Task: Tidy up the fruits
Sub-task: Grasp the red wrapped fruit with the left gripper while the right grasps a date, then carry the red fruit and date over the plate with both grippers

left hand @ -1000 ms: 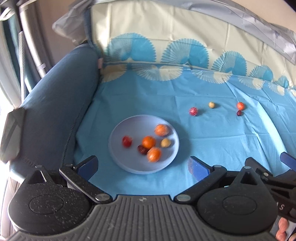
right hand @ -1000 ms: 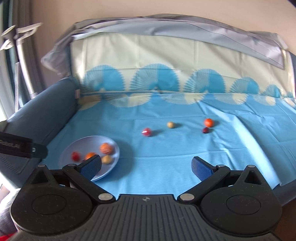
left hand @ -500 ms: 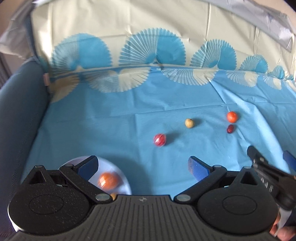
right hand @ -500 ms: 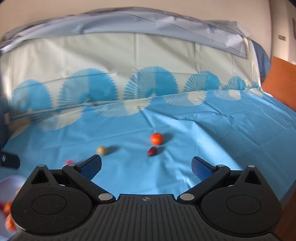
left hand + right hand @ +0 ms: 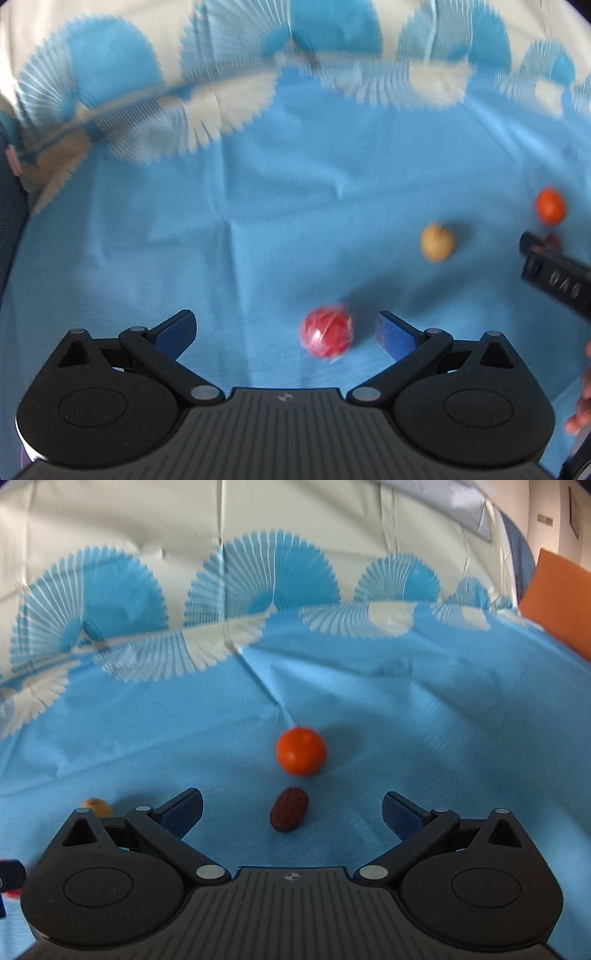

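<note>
Both jaws spread wide, the left hand-held gripper (image 5: 286, 328) framed a red fruit (image 5: 325, 336) right of centre on the blue cloth (image 5: 258, 206), while the right hand-held gripper (image 5: 291, 808) framed a dark date (image 5: 289, 809), its long axis pointing away, an orange (image 5: 301, 751) just beyond.

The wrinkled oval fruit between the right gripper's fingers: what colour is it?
Dark reddish-brown. The wrinkled fruit shows best in the right wrist view.
</note>
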Motion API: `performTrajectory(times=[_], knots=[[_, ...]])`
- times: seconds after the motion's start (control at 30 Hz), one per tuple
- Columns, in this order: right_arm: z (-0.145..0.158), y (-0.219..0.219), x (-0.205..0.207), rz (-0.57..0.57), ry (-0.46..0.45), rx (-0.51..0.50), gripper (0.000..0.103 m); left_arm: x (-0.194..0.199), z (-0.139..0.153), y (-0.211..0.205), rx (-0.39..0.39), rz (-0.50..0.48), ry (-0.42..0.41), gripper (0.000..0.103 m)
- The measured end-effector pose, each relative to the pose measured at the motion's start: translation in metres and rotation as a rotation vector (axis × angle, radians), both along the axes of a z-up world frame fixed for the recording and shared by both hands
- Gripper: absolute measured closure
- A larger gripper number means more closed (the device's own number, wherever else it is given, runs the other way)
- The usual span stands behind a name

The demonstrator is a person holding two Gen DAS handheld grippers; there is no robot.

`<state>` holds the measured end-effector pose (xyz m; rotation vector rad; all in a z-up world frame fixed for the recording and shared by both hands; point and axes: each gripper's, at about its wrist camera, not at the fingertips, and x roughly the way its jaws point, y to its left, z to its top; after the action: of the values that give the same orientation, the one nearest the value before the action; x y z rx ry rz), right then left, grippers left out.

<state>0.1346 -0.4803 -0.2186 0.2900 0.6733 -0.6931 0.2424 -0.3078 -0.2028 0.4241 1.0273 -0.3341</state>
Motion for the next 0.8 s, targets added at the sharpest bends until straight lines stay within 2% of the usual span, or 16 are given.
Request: performTrajectory(times=[0.03, 0.07, 0.17, 0.2, 0.23, 0.27, 0.3, 0.47, 0.57, 0.67, 0.8], knots=[[-0.007, -0.002, 0.002, 0.002, 0.013, 0.013, 0.001, 0.002, -0.006, 0.001, 0.005, 0.000, 0.014, 0.000], [-0.013, -0.002, 0.002, 0.003, 0.028, 0.021, 0.001, 0.001, -0.006, 0.005, -0.024, 0.008, 0.004, 0.000], [-0.016, 0.000, -0.001, 0.020, 0.013, -0.006, 0.002, 0.000, -0.005, 0.010, -0.060, 0.026, 0.002, 0.002], [-0.015, 0.000, -0.001, 0.023, 0.004, -0.005, 0.009, -0.001, -0.004, 0.011, -0.080, 0.019, -0.007, 0.008], [-0.013, 0.001, -0.002, 0.029, -0.008, -0.009, 0.015, -0.004, -0.001, 0.011, -0.101, -0.003, -0.015, 0.036], [-0.011, 0.002, -0.004, 0.037, -0.021, -0.018, 0.042, -0.007, 0.003, 0.009, -0.131, -0.049, 0.007, 0.069], [-0.009, 0.003, -0.004, 0.045, -0.027, -0.023, 0.078, -0.008, 0.007, 0.007, -0.140, -0.070, 0.031, 0.069], [-0.002, 0.000, -0.021, -0.009, -0.055, 0.020, 0.081, -0.031, 0.037, 0.013, -0.172, -0.076, -0.005, 0.069], [0.020, 0.007, -0.041, -0.011, -0.087, 0.024, 0.081, -0.051, 0.065, 0.024, -0.189, -0.078, -0.024, 0.069], [0.058, 0.030, -0.069, 0.050, -0.145, -0.003, 0.081, -0.080, 0.098, 0.045, -0.184, -0.069, -0.034, 0.069], [0.108, 0.082, -0.124, 0.211, -0.189, -0.023, 0.081, -0.127, 0.138, 0.090, -0.179, -0.052, -0.044, 0.069]])
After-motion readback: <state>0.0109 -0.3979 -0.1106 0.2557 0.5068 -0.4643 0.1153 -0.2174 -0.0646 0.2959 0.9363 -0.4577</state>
